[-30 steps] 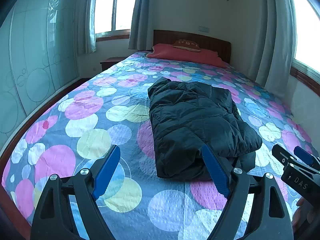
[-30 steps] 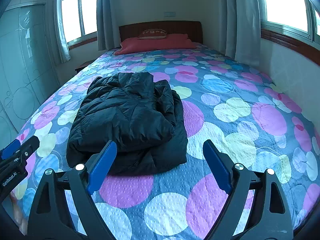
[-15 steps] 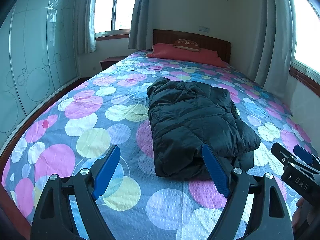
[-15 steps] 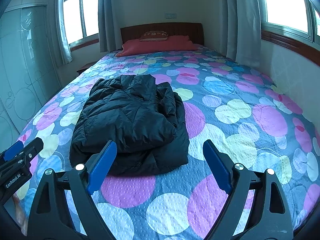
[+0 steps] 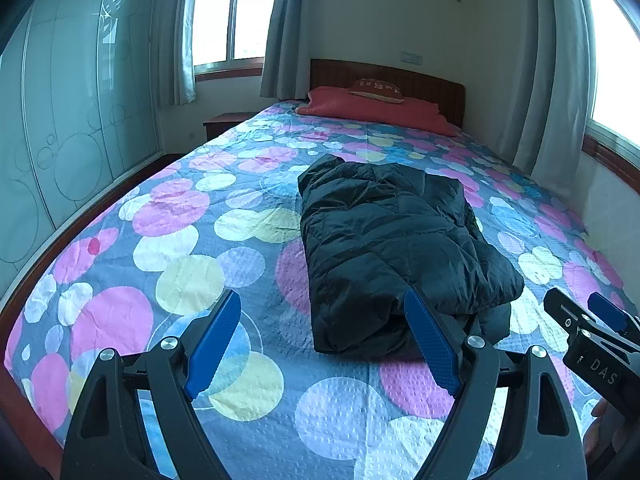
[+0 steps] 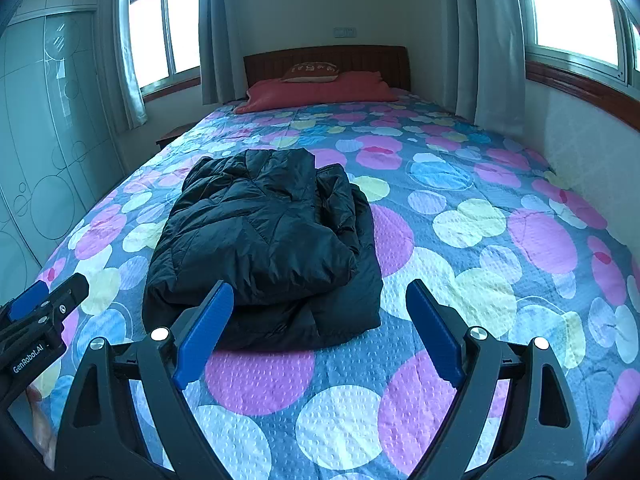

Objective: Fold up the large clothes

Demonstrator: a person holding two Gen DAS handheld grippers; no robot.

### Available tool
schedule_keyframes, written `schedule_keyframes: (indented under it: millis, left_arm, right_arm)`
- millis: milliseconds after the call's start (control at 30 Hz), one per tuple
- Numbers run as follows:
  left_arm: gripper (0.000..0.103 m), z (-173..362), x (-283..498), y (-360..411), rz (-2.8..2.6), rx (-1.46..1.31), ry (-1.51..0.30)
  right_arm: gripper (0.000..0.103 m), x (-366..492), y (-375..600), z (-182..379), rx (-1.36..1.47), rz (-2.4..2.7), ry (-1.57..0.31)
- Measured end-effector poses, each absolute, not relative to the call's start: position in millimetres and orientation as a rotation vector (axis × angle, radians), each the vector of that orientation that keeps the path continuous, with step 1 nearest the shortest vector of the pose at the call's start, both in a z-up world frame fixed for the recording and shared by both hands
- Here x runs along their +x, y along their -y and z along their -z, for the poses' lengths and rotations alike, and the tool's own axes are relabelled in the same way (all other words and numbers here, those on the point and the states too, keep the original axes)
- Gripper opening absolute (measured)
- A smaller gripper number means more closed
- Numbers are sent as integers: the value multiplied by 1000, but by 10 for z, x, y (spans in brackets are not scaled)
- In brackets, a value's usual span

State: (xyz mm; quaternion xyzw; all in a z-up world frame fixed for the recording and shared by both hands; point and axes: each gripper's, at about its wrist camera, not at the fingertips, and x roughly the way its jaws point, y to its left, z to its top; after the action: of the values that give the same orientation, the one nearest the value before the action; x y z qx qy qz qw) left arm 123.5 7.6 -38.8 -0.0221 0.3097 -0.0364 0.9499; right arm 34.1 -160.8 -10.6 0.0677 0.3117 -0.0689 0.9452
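Observation:
A dark puffer jacket (image 5: 396,248) lies folded in a compact bundle on the bed's dotted bedspread (image 5: 192,248); it also shows in the right wrist view (image 6: 264,244). My left gripper (image 5: 324,340) is open and empty, held above the bedspread just short of the jacket's near edge. My right gripper (image 6: 316,328) is open and empty, also just short of the jacket's near edge. Each gripper's tip shows at the edge of the other's view: the right gripper (image 5: 588,332) and the left gripper (image 6: 44,304).
A red pillow (image 6: 320,90) and a small cushion (image 6: 310,72) lie against the wooden headboard (image 6: 328,58). A glass-front wardrobe (image 5: 60,120) stands left of the bed. A nightstand (image 5: 224,122) sits at the far left. A wall and window sill (image 6: 580,120) run along the right.
Both grippers have drawn back and risen slightly from the jacket, which now sits a little farther away. The jacket itself has not moved.

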Motion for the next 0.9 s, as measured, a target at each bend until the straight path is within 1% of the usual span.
schedule_keyframes:
  millis: [900]
  left_arm:
    - [83, 378, 1214, -34, 79, -32, -639]
  right_arm:
    - [88, 353, 1549, 160, 135, 131, -644]
